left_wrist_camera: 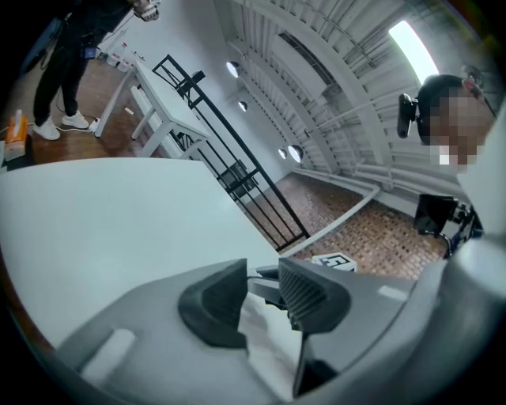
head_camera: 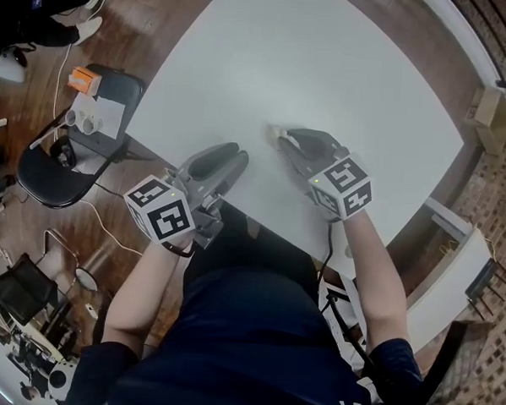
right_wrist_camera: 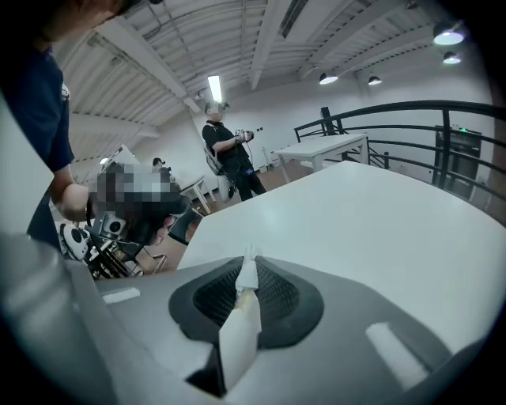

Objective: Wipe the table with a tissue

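A white table [head_camera: 328, 66] fills the middle of the head view. My right gripper [head_camera: 283, 140] reaches over its near part, shut on a thin white tissue [head_camera: 273, 136] that pokes out past the fingertips. In the right gripper view the tissue [right_wrist_camera: 241, 316] stands pinched as a narrow strip between the dark ribbed pads of that gripper [right_wrist_camera: 247, 265], above the table [right_wrist_camera: 379, 213]. My left gripper [head_camera: 237, 157] hovers at the table's near edge, left of the right one. In its own view the left gripper [left_wrist_camera: 262, 273] has its pads apart, and through the gap I see the right gripper.
A black chair [head_camera: 97, 105] carrying an orange object and papers stands on the wooden floor left of the table. A white bench [head_camera: 453, 259] is at the right. A black railing [left_wrist_camera: 229, 158] runs beyond the table's far edge. A person [right_wrist_camera: 225, 154] stands in the distance.
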`<move>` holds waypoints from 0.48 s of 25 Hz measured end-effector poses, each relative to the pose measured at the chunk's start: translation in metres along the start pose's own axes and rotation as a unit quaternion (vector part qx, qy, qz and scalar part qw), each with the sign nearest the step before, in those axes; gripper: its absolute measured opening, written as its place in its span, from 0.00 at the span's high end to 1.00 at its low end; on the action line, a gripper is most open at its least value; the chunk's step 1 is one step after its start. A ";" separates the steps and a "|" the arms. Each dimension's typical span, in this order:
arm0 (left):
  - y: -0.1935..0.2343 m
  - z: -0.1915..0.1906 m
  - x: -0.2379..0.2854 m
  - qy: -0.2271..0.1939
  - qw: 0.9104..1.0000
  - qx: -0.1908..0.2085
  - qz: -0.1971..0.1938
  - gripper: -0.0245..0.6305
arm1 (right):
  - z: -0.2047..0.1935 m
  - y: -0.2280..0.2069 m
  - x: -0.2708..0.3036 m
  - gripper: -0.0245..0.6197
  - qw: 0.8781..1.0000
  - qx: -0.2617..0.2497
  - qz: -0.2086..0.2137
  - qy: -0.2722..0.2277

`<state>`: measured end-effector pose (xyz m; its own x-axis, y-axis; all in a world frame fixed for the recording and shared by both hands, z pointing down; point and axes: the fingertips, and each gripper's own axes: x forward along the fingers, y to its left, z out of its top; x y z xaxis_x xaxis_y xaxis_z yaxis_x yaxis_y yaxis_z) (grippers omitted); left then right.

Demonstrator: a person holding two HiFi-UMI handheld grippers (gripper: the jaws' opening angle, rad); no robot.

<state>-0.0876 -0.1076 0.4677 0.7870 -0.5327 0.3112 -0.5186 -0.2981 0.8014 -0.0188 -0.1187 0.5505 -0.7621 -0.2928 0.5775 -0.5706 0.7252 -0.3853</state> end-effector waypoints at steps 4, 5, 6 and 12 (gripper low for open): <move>-0.017 -0.005 0.003 0.004 1.000 0.018 -0.010 0.78 | -0.003 0.012 -0.032 0.89 0.998 0.040 -0.015 -0.042; -0.022 -0.007 0.004 0.003 1.000 0.024 -0.017 0.78 | -0.003 0.014 -0.041 0.89 0.997 0.051 -0.022 -0.053; -0.028 -0.009 0.004 0.003 0.999 0.031 -0.024 0.78 | -0.003 0.017 -0.049 0.89 0.996 0.061 -0.029 -0.064; -0.059 -0.025 0.008 0.020 0.997 0.059 -0.043 0.78 | 0.000 0.024 -0.108 0.89 0.981 0.114 -0.078 -0.138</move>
<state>-0.0427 -0.0746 0.4355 0.8413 -0.4702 0.2667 -0.4830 -0.4325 0.7613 0.0501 -0.0696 0.4792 -0.6955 -0.5703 0.4371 -0.7169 0.5094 -0.4760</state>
